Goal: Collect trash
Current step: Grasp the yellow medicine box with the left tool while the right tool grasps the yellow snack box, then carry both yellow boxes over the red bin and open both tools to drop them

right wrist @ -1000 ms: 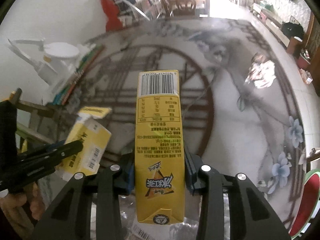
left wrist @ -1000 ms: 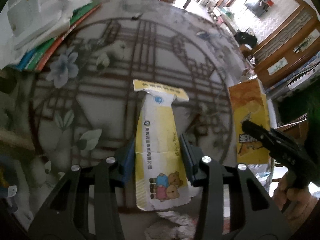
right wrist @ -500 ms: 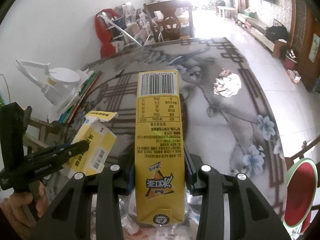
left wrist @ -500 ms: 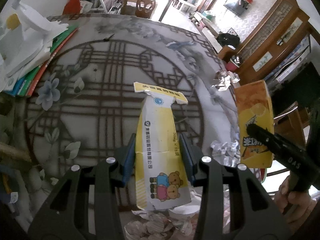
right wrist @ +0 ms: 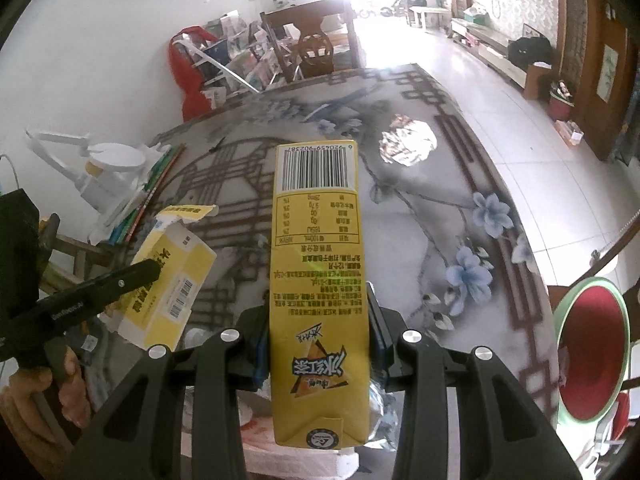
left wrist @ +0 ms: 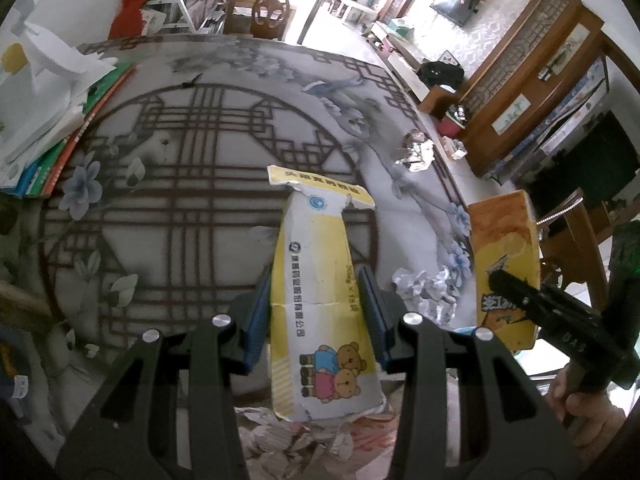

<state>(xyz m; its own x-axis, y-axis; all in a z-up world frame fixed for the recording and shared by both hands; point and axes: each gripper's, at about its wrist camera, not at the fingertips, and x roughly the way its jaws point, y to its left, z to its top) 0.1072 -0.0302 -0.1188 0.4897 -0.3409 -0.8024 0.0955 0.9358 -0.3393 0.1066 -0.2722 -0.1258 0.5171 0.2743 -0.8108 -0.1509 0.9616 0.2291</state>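
A: Your left gripper [left wrist: 316, 312] tilts down over the table [left wrist: 192, 208], jaws clamped on a torn yellow-white box [left wrist: 320, 300] held off the surface.

B: Your right gripper [right wrist: 318, 336] also tilts down, pinching a yellow drink carton [right wrist: 316, 280]. Crumpled foil [right wrist: 408, 140] sits farther across the table.

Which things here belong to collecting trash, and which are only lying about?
Job: bear box in left gripper; tea carton in right gripper; foil wad on table.
Lying about: books; lamp; chair.
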